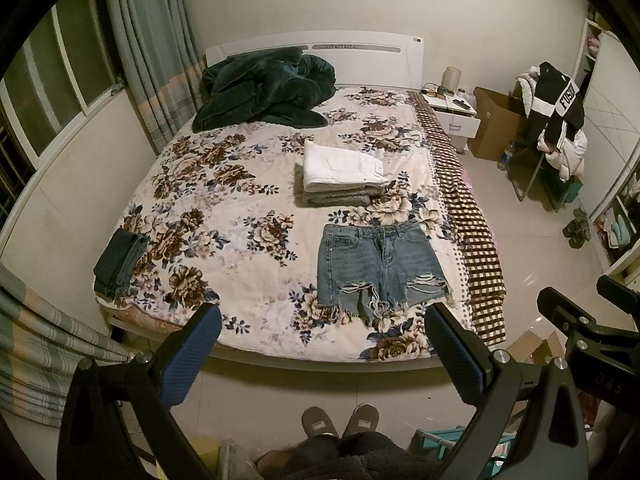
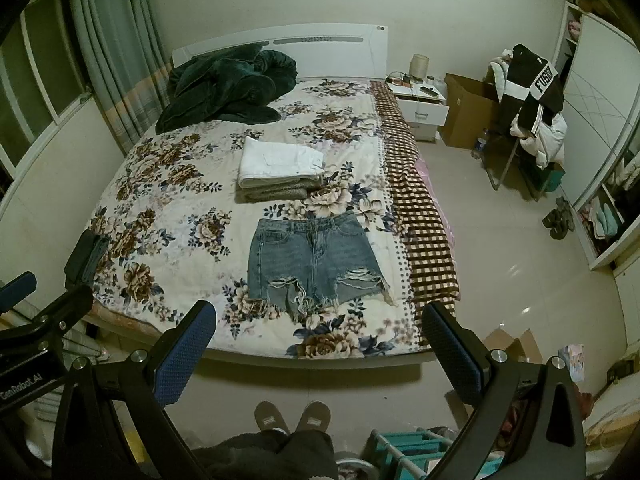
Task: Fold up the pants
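Frayed blue denim shorts (image 1: 378,266) lie flat, waistband away from me, near the foot of a bed with a floral cover (image 1: 224,208). They also show in the right wrist view (image 2: 312,264). My left gripper (image 1: 324,354) is open and empty, held above the floor in front of the bed's foot. My right gripper (image 2: 318,350) is open and empty too, beside it; its body shows at the right edge of the left wrist view (image 1: 592,332). Both are well short of the shorts.
A stack of folded white and grey garments (image 1: 340,178) lies behind the shorts. A dark green blanket (image 1: 264,92) is heaped at the headboard. Folded dark jeans (image 1: 118,262) sit at the bed's left edge. A nightstand (image 1: 452,114), boxes and a clothes-laden chair (image 1: 552,128) stand right.
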